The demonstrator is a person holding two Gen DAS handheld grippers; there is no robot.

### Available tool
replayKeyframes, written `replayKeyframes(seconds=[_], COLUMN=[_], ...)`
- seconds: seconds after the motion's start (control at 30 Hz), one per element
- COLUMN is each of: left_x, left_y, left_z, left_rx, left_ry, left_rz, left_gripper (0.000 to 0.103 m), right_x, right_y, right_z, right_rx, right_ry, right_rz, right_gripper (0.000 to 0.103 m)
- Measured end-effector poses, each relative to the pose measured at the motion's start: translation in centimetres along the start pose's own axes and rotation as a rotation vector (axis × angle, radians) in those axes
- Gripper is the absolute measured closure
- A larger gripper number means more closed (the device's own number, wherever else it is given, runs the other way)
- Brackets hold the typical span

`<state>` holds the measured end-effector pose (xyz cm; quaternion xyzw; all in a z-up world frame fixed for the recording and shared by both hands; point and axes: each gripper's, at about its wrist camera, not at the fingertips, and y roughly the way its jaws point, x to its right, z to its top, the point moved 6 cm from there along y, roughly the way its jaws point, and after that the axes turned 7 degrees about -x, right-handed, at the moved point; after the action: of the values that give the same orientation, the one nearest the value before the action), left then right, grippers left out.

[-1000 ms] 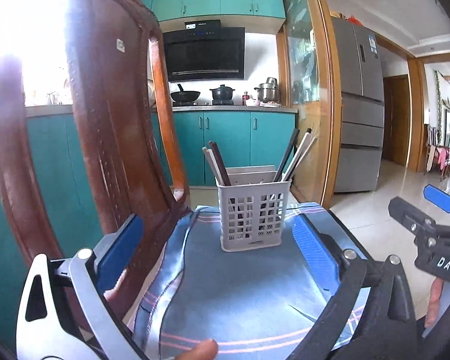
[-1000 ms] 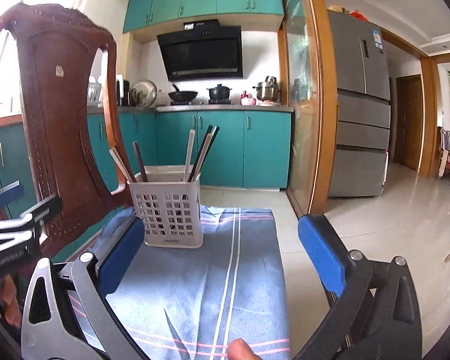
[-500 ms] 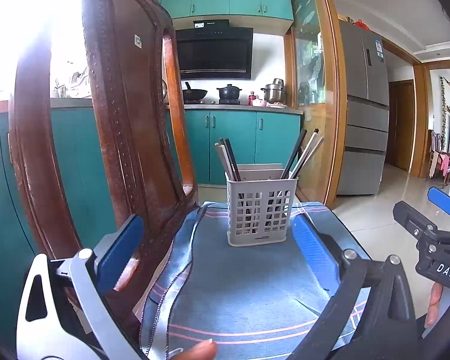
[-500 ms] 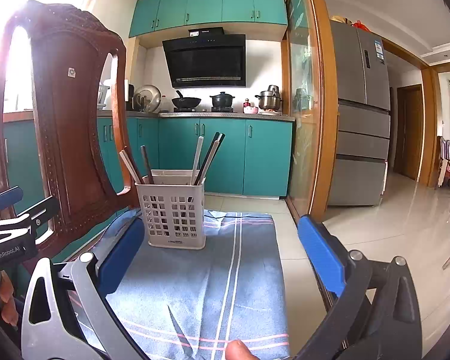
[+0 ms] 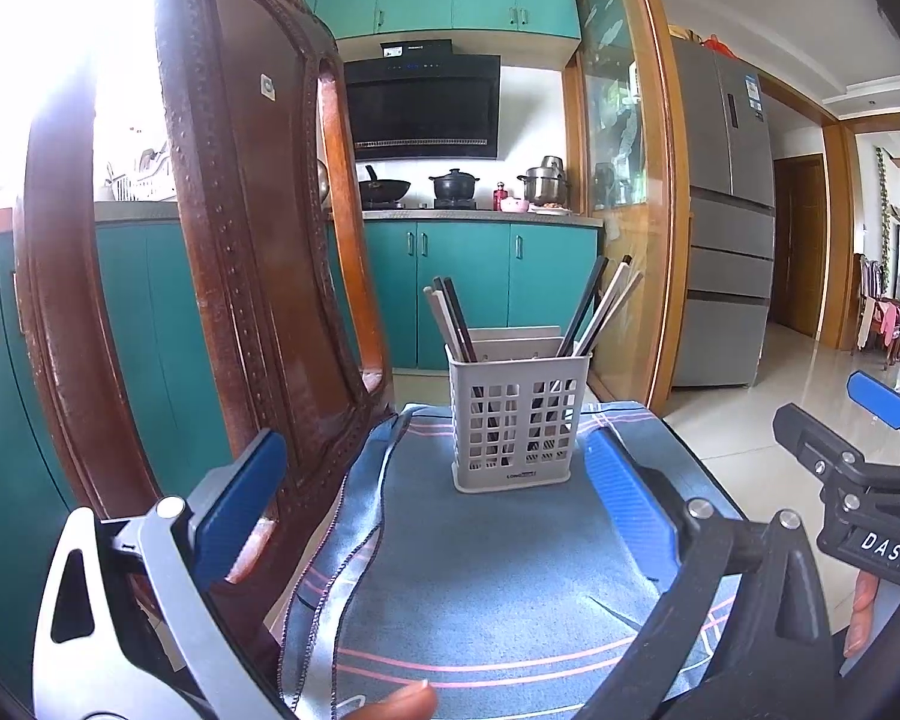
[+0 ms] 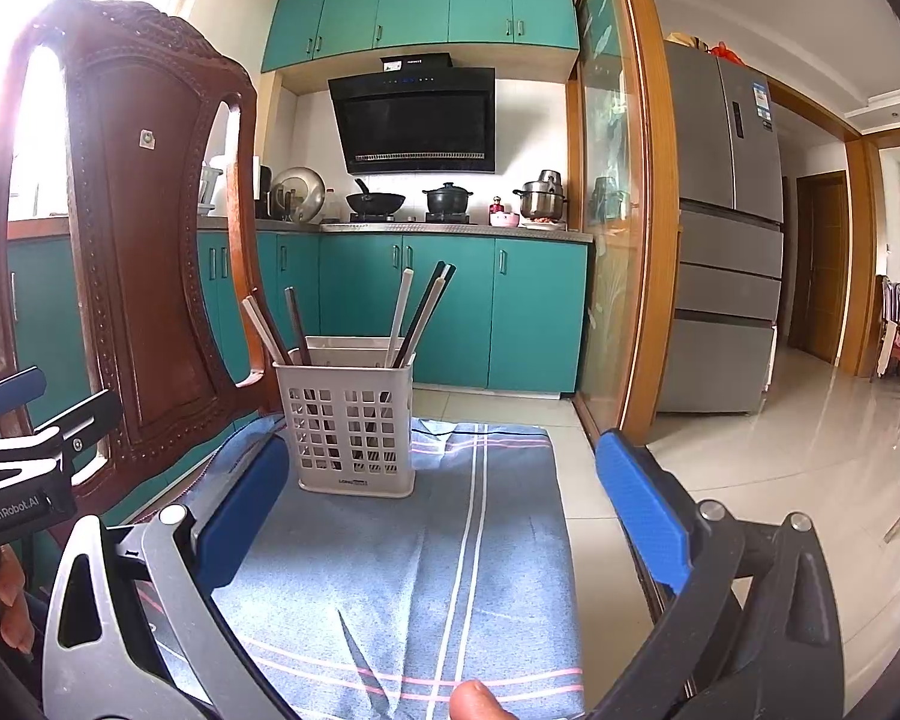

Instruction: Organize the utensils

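Standing beyond both wide-apart jaws; utensil basket [image 5: 519, 420] on cloth [image 6: 450, 540]

We see the right gripper [image 6: 438, 498] with its blue pads [image 6: 648, 510] spread wide, nothing between them. Ahead, a white slotted utensil basket [image 6: 354, 426] stands upright on a blue striped cloth [image 6: 450, 570]. Chopsticks [image 6: 417, 318] lean out of it: one group at the left side, another at the right. A carved wooden chair back [image 6: 144, 252] rises on the left, just beside the basket. The left gripper [image 6: 24, 480] shows at the left edge; we can't tell its jaw state here.
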<state>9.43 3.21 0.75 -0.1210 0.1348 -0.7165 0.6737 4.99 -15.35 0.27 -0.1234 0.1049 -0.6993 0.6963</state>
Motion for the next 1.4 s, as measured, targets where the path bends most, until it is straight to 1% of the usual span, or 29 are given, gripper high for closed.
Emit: replayKeyframes(seconds=[0.77,1.13,1.4], left_x=[0.17,0.34,0.33], left_y=[0.21,0.30,0.83], left_z=[-0.25,-0.46,-0.74], left_rx=[-0.010,-0.008,-0.035], left_ry=[0.004,0.016,0.005], left_rz=[0.005,0.027,0.024], left_gripper=[0.004,0.004,0.004], right_x=[-0.25,-0.28,-0.19], right_y=[0.20,0.28,0.61], right_z=[-0.31,-0.56,-0.82], right_rx=[-0.017,-0.022,-0.031], right_ry=[-0.014,-0.026,-0.021], right_rz=[0.004,0.006,0.008], right_gripper=[0.003,0.003,0.003])
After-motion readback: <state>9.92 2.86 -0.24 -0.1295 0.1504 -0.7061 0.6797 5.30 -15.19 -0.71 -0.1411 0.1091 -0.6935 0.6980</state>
